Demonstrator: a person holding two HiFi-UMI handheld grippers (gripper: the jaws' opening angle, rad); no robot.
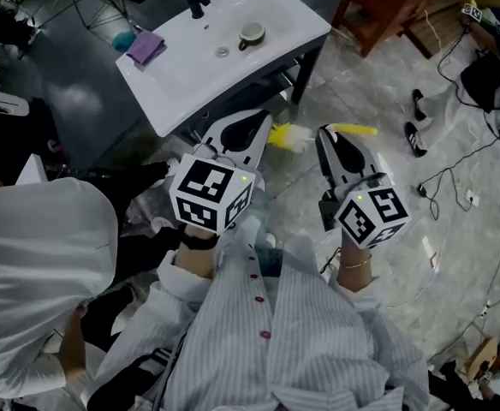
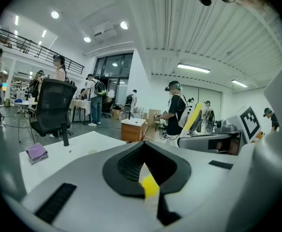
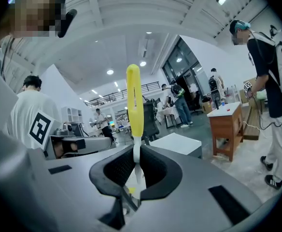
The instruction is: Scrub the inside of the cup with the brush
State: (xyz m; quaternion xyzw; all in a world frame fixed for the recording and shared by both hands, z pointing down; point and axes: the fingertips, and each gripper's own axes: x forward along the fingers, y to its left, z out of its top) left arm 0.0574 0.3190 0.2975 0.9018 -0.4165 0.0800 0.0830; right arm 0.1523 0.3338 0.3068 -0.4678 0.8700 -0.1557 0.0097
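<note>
We judge the task barely begun: the brush is in hand, but no scrubbing is under way. The small pale ceramic cup with a dark inside (image 1: 252, 33) sits in the basin of the white moulded washbasin tabletop (image 1: 181, 97). It lies near the drain and well apart from both claws, and nothing holds or touches it. A folded purple cloth (image 1: 145, 47) lies at the far left of the same tabletop.

The right claw (image 3: 135, 153) is clenched on the thin white stem of the yellow plastic bottle brush (image 1: 288, 138). The brush's yellow handle sticks out on one side and its bristle head on the other. In the head view that bristle head lies just beside the tip of the left claw (image 2: 143, 153). The left claw is clenched, its jaws together. A bit of yellow shows in the slit between them. We take it for the brush head seen beyond, though we cannot tell whether it touches.

What is left, as we judge it, is nearly everything. Both claws must reach the basin, the left claw most likely steadying the cup. Then the bristle head goes down into the cup to work round its inside wall and bottom.
</note>
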